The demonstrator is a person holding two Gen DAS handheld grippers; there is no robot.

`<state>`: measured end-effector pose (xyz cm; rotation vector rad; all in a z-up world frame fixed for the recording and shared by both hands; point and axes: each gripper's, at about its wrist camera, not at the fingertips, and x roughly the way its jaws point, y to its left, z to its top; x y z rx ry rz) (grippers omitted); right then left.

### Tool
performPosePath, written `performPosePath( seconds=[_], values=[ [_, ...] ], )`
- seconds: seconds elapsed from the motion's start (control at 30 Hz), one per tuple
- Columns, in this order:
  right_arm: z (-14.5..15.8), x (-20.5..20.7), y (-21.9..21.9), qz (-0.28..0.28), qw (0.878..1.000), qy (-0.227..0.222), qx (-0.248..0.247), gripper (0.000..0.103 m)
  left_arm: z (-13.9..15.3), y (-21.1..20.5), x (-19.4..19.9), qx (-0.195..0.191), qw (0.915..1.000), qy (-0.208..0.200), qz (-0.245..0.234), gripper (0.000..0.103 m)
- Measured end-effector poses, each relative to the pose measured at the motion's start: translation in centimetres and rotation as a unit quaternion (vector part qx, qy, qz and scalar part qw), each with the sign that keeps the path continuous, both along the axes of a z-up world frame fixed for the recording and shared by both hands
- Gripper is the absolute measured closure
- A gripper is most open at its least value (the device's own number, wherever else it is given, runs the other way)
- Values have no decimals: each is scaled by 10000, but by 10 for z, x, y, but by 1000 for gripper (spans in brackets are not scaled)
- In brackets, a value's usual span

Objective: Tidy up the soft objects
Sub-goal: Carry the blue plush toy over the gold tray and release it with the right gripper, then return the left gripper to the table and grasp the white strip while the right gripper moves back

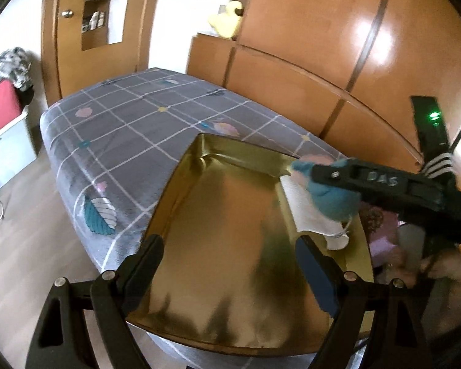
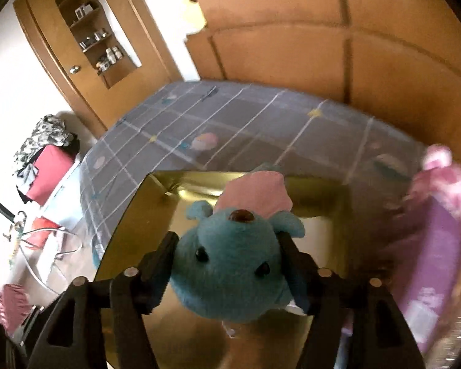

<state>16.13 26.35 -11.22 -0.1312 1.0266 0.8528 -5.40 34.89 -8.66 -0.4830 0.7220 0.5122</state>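
- Left wrist view: the left gripper (image 1: 230, 264) stands with its fingers spread wide and nothing between them, hovering over the near part of a gold box (image 1: 218, 276) that rests on the bed (image 1: 123, 117). Ahead of it and to its right, the right gripper (image 1: 332, 184) comes in over the box's far right wall carrying a blue plush toy (image 1: 335, 203) with white cloth hanging below it. The box floor under the left gripper is bare; the box is probably the collecting place for the soft things.
- Right wrist view: the right gripper (image 2: 227, 246) has the blue plush toy (image 2: 230, 261) between its fingers, head toward the camera, pads against both sides of the head. The hold looks light, likely loosening for a drop. Beyond the toy lies the gold box (image 2: 132, 215), open and empty where visible. To the gripper's right a pink plush thing (image 2: 442, 181) lies blurred, outside the box.
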Motion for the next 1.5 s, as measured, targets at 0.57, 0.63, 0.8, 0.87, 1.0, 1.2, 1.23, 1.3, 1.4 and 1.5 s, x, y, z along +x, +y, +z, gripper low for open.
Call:
performPosePath(
  seconds=[0.57,0.63,0.8,0.87,1.0,1.2,1.23,1.3,1.4,1.5],
  values=[
    [9,-21,-19,-47,9992,-336,-229,24,5,-1,-3,160,9999,-16,59,0],
    [18,-25,-29,-130,9983,-520,-208,24,10,-7,-2,247,9997,-46,-22,0],
    [41,-37,-57,-315,9944,-999,-171,24,23,-24,-2,388,9988,-154,-247,0],
    [47,-41,-67,-379,9923,-1165,-175,24,27,-31,-1,485,9982,-159,-317,0],
    [61,-49,-93,-506,9882,-1440,-102,24,34,-45,1,611,9969,-175,-461,0],
    [74,-59,-134,-752,9827,-1694,-24,24,41,-70,4,786,9940,-190,-737,0],
    [75,-60,-140,-784,9819,-1723,-21,24,43,-74,4,811,9934,-198,-790,0],
    [79,-62,-154,-871,9797,-1805,-23,24,45,-82,6,876,9921,-202,-871,0],
    [82,-63,-176,-1019,9774,-1854,6,24,48,-93,9,936,9906,-192,-980,0],
    [83,-63,-199,-1190,9753,-1863,32,24,51,-106,12,1025,9883,-191,-1115,0]
  ],
)
